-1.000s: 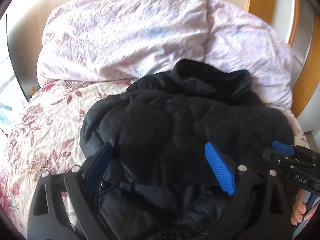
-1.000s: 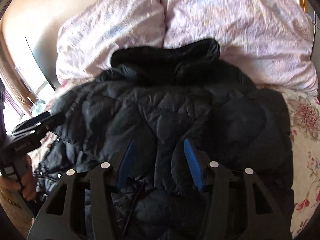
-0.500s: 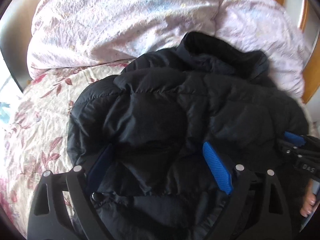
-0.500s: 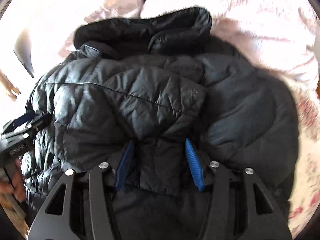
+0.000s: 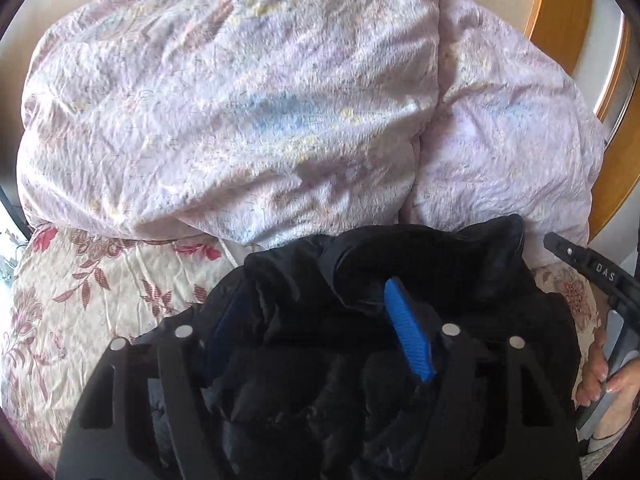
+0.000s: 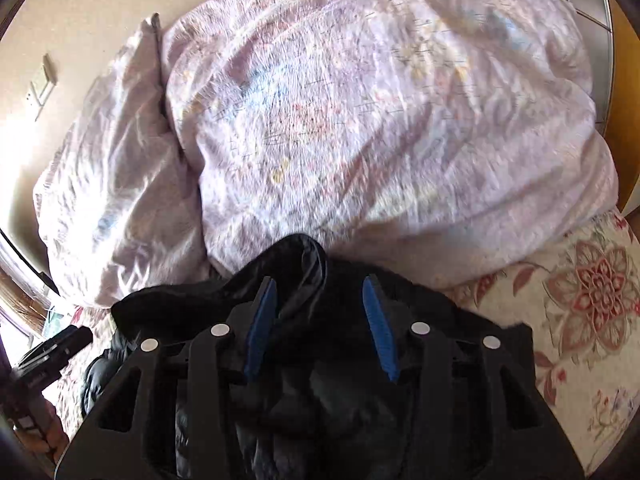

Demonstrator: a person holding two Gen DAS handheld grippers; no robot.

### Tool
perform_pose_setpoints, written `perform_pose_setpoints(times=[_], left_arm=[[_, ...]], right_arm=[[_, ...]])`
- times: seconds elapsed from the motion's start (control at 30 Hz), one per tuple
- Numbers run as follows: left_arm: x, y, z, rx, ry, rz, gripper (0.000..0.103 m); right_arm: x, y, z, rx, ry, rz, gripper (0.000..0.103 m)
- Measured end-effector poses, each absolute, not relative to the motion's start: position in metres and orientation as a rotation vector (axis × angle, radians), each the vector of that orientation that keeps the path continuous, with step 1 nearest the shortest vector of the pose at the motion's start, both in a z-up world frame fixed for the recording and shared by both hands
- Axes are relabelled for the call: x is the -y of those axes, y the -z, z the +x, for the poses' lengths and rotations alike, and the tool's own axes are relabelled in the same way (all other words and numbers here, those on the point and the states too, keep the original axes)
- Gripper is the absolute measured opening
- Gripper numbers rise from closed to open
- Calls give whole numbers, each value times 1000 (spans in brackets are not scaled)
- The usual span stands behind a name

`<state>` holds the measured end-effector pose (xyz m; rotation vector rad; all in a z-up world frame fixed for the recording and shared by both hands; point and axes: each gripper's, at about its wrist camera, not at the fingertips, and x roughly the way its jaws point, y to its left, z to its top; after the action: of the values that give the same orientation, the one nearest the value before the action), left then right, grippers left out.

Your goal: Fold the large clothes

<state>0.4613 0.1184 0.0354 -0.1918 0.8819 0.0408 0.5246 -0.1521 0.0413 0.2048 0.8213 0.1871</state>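
A black puffer jacket (image 5: 480, 280) lies bunched on the floral bedspread, its collar just short of the pillows. My left gripper (image 5: 316, 292) has a thick fold of the jacket filling the space between its blue pads (image 5: 408, 340). The far pad is half buried in the fabric, and the jaws are closing on it. My right gripper (image 6: 320, 280) also holds padded jacket (image 6: 440, 320) between its pads (image 6: 378, 332), jaws closing slightly. Each wrist view catches the other gripper at its edge, the right gripper (image 5: 592, 276) and the left gripper (image 6: 56, 348), each in a hand.
Two large pale lilac pillows (image 5: 240, 120) (image 5: 512, 140) are stacked against the wall just beyond the jacket. The floral bedspread (image 5: 80, 300) (image 6: 580, 300) shows to either side. A wooden frame (image 5: 560, 20) stands at the back right, and a wall switch (image 6: 42, 84) is at the left.
Both grippers moved forward towards the pillows with jacket fabric between their pads, so the collar now sits at the fingertips. The left jaws have narrowed on the fold.
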Motion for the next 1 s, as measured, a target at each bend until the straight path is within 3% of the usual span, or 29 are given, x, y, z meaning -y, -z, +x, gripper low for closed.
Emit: perform_pose_setpoints(times=[0.13,0.23,0.27,0.33,0.4,0.43,0.63,0.83,0.93,1.0], left_arm=[[-119,-20,470,-903,-10,-193,66],[-116,-13,477,-897,17,-212,56],[-115,-12,481,-897,9,-212,48],[-115,-9,489,-905,-10,-207,36],[-116,-3,496,-918,-30,-212,23],[-117,-2,496,-919,-40,-215,21],[-118,11,482,-923,-71,-201,18],[-115,30,468,-953,-100,-183,17],[-114,25,460,-929,-102,-198,22],[-113,8,447,-878,-104,-208,37]], right_arm=[[143,-30,548,-857,-198,195,47],[137,-26,558,-848,-177,171,47],[136,-25,560,-844,-170,166,46],[131,-20,567,-852,-162,160,38],[126,-13,573,-879,-158,152,11],[126,-9,571,-884,-162,150,8],[139,-2,535,-859,-209,178,6],[140,43,522,-1000,-160,123,0],[133,52,520,-1010,-127,73,0],[128,54,522,-1012,-120,58,0]])
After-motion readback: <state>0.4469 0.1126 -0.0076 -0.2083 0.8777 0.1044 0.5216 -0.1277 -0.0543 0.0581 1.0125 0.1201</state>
